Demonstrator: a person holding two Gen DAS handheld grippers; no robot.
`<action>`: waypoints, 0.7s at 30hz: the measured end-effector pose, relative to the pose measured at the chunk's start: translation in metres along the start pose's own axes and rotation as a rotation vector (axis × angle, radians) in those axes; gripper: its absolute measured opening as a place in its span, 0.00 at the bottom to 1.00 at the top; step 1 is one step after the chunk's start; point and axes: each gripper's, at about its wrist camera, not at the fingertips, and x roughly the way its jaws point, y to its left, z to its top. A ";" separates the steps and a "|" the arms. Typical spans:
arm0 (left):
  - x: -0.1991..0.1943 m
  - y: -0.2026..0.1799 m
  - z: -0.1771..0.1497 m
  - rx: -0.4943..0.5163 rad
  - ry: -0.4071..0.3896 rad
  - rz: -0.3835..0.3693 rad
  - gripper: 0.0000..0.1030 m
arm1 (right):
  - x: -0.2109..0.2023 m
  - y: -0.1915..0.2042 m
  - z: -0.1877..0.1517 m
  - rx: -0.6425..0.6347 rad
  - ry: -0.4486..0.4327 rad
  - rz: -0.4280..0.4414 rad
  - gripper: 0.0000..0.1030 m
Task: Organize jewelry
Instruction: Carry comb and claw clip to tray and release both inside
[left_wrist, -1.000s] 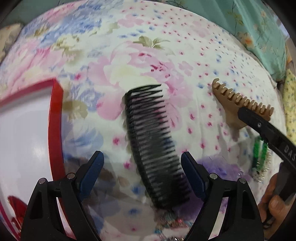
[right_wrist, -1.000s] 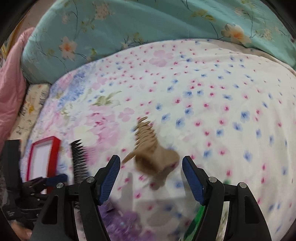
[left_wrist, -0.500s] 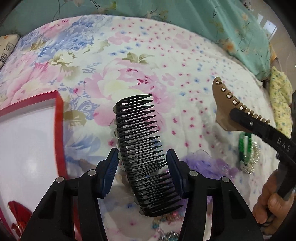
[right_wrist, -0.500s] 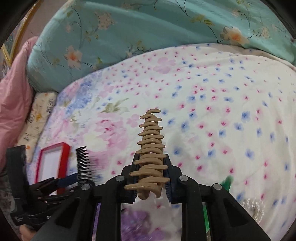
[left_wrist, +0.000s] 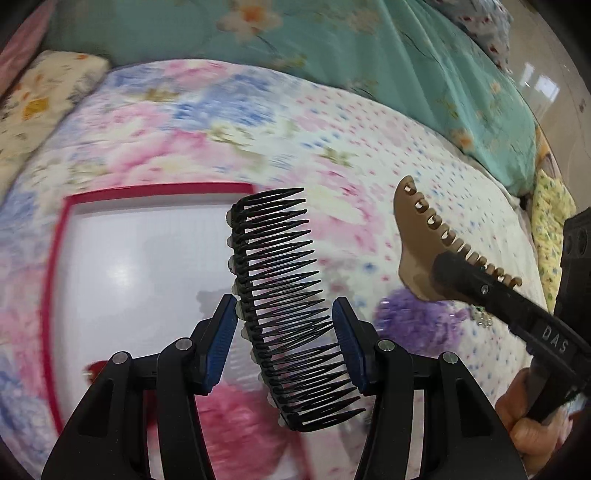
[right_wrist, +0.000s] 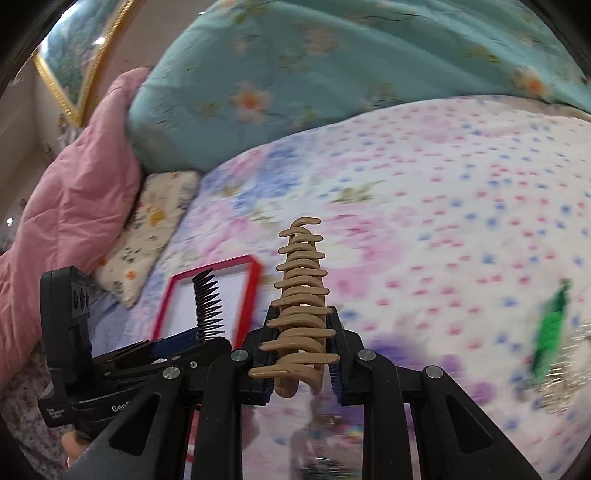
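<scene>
My left gripper (left_wrist: 284, 343) is shut on a black hair comb (left_wrist: 284, 295) and holds it in the air over the right edge of a red-rimmed white tray (left_wrist: 147, 258). My right gripper (right_wrist: 301, 358) is shut on a tan claw hair clip (right_wrist: 301, 299), lifted above the floral bedspread. The clip also shows in the left wrist view (left_wrist: 417, 243), to the right of the comb. The tray (right_wrist: 255, 280) and comb (right_wrist: 208, 306) show at the left of the right wrist view. A pink fluffy item (left_wrist: 236, 424) lies in the tray's near corner.
A purple fluffy item (left_wrist: 417, 321) lies on the bedspread (left_wrist: 332, 122) right of the tray. A green clip (right_wrist: 550, 332) and a silvery piece (right_wrist: 569, 369) lie at the right. A teal quilt (right_wrist: 332, 74) and a pink quilt (right_wrist: 66, 203) bound the far side.
Both grippers closed on their items, the left on the black comb, the right on the tan clip, and lifted them. The left gripper has moved left, over the tray.
</scene>
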 end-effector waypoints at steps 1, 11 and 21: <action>-0.005 0.011 0.000 -0.010 -0.007 0.017 0.50 | 0.006 0.011 -0.002 -0.015 0.004 0.018 0.22; -0.007 0.098 0.002 -0.115 -0.013 0.104 0.50 | 0.080 0.081 -0.015 -0.118 0.034 0.071 0.22; 0.022 0.130 0.016 -0.130 0.022 0.121 0.50 | 0.131 0.106 -0.016 -0.191 0.053 0.039 0.22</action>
